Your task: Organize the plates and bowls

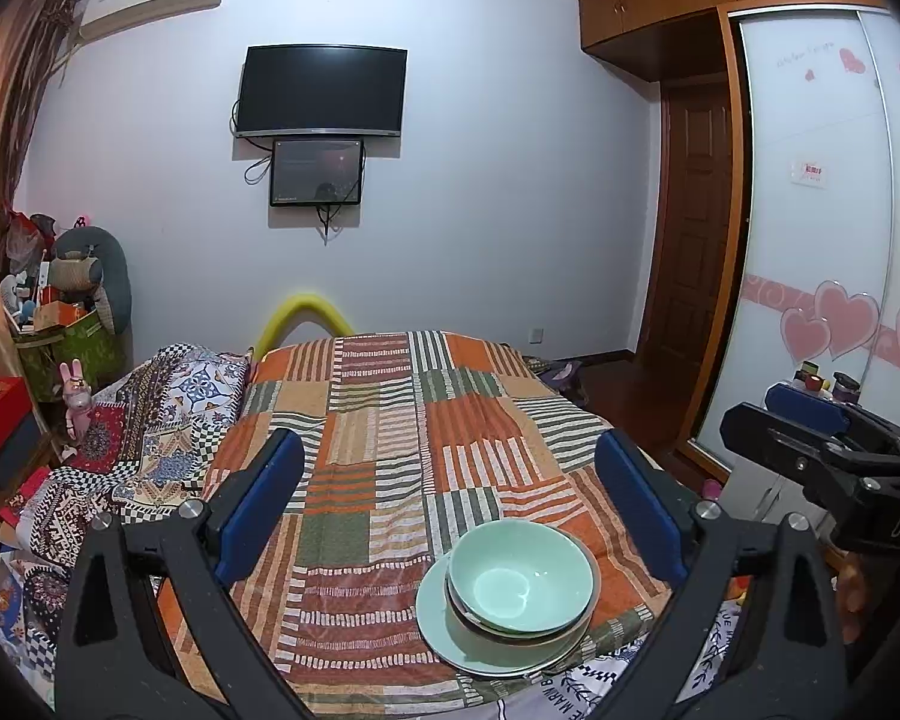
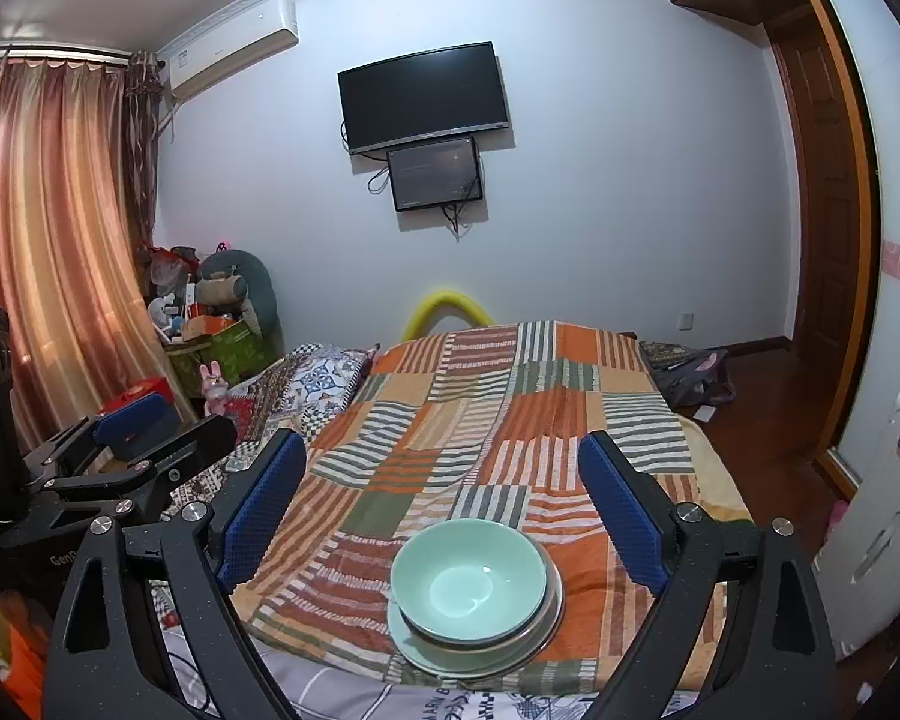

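The left gripper (image 1: 450, 510) stands released, nothing between its jaws. Ahead on the striped patchwork bedspread (image 1: 390, 420) a pale green bowl (image 1: 519, 576) nests in a second bowl, both on a green plate (image 1: 450, 630). Glazed ceramic, likely stiff, slippery and breakable, on soft bedding; a rim pinch seems safest. The right gripper (image 2: 441, 507) likewise hangs open and empty. Nothing blocks the stack; a fridge (image 2: 882, 510) stands well apart.

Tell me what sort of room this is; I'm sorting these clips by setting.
Most likely a home bedroom. The dishes sit on a patchwork bedspread covering what looks like a bed, a television hangs on the wall, and a sliding wardrobe door with pink hearts stands to the side.
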`<state>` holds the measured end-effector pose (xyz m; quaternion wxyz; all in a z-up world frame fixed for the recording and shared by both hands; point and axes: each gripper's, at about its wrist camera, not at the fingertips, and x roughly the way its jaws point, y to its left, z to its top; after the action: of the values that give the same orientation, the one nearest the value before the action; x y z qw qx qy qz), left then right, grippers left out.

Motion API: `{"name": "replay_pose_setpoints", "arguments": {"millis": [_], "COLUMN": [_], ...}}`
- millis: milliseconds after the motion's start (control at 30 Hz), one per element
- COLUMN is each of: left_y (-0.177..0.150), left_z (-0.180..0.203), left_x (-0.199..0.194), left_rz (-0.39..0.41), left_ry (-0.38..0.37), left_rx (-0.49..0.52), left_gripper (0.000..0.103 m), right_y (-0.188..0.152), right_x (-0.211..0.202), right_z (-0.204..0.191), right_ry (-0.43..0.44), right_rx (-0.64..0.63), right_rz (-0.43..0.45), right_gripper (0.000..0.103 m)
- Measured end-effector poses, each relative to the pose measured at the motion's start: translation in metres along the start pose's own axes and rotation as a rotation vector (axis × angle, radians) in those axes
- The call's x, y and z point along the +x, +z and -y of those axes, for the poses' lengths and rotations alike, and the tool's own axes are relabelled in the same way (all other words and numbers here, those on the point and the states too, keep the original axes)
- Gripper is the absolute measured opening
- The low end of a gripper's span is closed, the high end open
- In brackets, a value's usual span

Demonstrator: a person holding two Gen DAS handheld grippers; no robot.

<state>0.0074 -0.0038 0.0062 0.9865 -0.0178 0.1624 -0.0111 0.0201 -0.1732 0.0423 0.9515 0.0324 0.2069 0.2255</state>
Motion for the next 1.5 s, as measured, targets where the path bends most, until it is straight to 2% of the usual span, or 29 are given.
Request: {"name": "replay_pose_setpoints", "arguments": {"millis": [233,1500], "left_y": [0.0000,-0.0020], "left_z": [0.0012,0.0024], "left_x": [-0.0001,0.0035], "left_rz": [0.000,-0.006], "left_ry": [0.001,-0.009], "left_rx": [0.000,-0.002], "left_gripper": [0.100,0.103], "right_y": [-0.0006,-0.0005], "right_x": [-0.0020,-0.0047], "right_z": [-0.0012,-0.0029], "right_ry": [0.000,-0.011], "right_rx": [0.002,-0.009], "right_rz": [0.004,0.010], "right_gripper": [0.096,0.102]}}
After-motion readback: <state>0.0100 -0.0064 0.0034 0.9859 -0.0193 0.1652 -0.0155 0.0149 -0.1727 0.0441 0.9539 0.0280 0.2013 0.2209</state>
